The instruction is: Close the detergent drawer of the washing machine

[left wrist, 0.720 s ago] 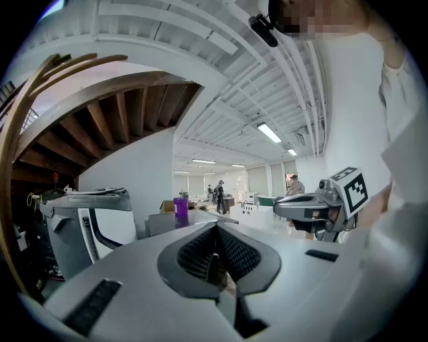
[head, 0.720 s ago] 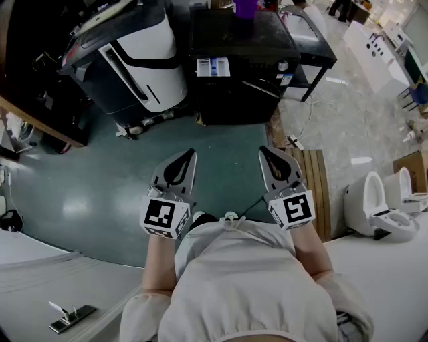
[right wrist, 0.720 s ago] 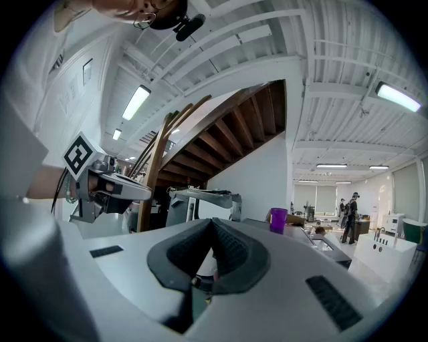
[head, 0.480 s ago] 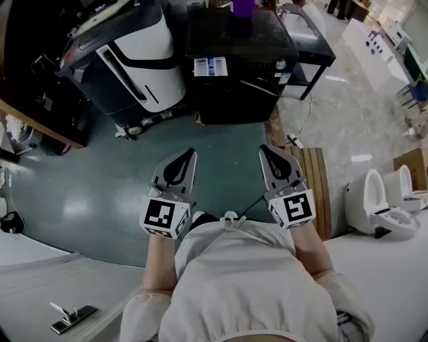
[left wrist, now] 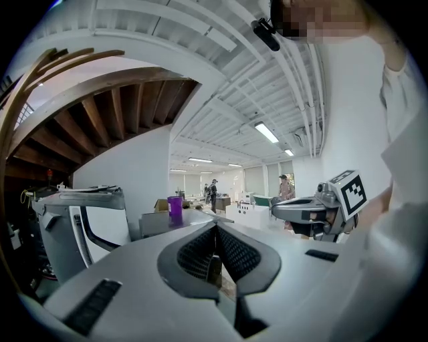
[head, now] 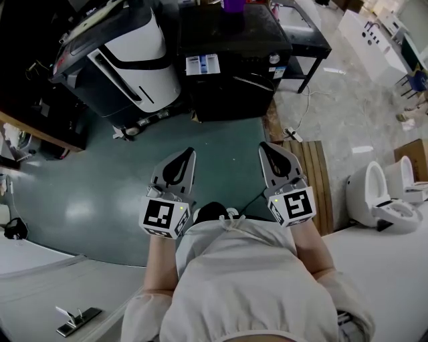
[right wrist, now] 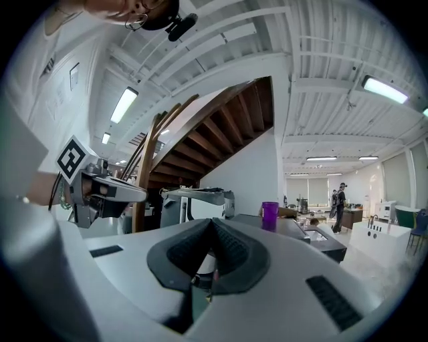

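1. There are two hand-held grippers. The left hand-held gripper [head: 191, 153] and the right hand-held gripper [head: 263, 147] are held side by side above the green floor [head: 93, 180], well apart from the machine.
2. In its own view the left hand-held gripper [left wrist: 215, 229] has its jaws closed tip to tip, with nothing between them.
3. The right hand-held gripper [right wrist: 212, 224] is the same: its jaws are together and empty.
4. One black washing machine [head: 234, 80] stands ahead of the person, at the top of the head view.
5. Its one detergent drawer [head: 202, 65] is at the upper left of the front. It is pulled out, showing white and blue compartments.
6. One purple cup [head: 233, 5] stands upright on the machine's top. It also shows in the left gripper view [left wrist: 175, 208] and the right gripper view [right wrist: 269, 215].
7. One white-and-black appliance [head: 137, 50] stands just beside the machine's left side.
8. Two white toilets [head: 371, 200] [head: 409, 179] sit at the right, beyond a slatted wooden board [head: 311, 177].
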### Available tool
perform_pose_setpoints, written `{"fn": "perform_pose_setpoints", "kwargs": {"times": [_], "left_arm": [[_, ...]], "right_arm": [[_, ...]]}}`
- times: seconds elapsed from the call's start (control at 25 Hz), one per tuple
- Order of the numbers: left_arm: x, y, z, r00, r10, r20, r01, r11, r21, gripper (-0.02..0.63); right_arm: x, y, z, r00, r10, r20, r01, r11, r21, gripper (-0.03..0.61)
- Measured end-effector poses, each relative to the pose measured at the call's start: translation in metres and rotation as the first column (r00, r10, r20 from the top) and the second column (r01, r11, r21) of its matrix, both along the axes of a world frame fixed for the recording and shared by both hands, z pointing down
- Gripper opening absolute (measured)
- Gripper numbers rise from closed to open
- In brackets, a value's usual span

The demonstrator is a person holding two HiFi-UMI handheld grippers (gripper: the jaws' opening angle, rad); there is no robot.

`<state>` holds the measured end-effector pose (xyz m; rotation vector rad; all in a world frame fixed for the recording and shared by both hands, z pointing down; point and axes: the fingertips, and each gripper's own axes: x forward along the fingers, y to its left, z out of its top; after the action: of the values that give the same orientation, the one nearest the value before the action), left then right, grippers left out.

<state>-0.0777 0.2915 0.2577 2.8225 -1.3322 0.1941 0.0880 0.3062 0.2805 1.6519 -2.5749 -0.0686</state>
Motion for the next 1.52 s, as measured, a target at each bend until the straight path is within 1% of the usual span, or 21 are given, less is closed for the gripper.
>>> {"fn": "perform_pose_setpoints", "kwargs": {"times": [0.28,0.48,0.64,0.8,1.0,1.16,1.4,1.52], "left_arm": [[0.000,-0.015,0.011,1.000,0.000,0.008,0.000,0.999,-0.032,0.018],[0.000,-0.046,0.026,1.000,0.008,0.018,-0.007,0.998,-0.059,0.018],[-0.005,-0.094,0.041,1.000,0.010,0.009,-0.009,0.996,-0.084,0.018],[-0.007,-0.160,0.049,1.000,0.016,-0.003,-0.017,0.995,-0.103,0.018],[-0.014,-0.245,0.046,1.000,0.025,-0.001,-0.025,0.995,-0.097,0.018],[-0.024,-0.301,0.048,0.999,0.035,0.000,-0.034,0.993,-0.110,0.018],[-0.030,-0.358,0.064,0.999,0.054,-0.004,-0.054,0.988,-0.144,0.018],[-0.029,-0.374,0.083,0.999,0.049,-0.007,-0.049,0.982,-0.183,0.018]], "right_arm": [[0.003,-0.013,0.011,1.000,0.002,0.000,-0.002,1.000,-0.027,0.003],[0.004,-0.047,0.030,1.000,0.022,0.013,-0.021,0.998,-0.066,0.005],[-0.002,-0.091,0.040,1.000,0.015,-0.020,-0.017,0.996,-0.085,0.005],[-0.005,-0.154,0.046,0.998,0.029,-0.050,-0.034,0.994,-0.106,0.005],[-0.009,-0.238,0.042,0.997,0.044,-0.068,-0.051,0.992,-0.113,0.005],[-0.016,-0.295,0.042,0.996,0.067,-0.065,-0.075,0.989,-0.129,0.005],[-0.023,-0.352,0.056,0.994,0.082,-0.070,-0.093,0.983,-0.162,0.005],[-0.021,-0.368,0.065,0.994,0.085,-0.064,-0.095,0.980,-0.173,0.005]]}}
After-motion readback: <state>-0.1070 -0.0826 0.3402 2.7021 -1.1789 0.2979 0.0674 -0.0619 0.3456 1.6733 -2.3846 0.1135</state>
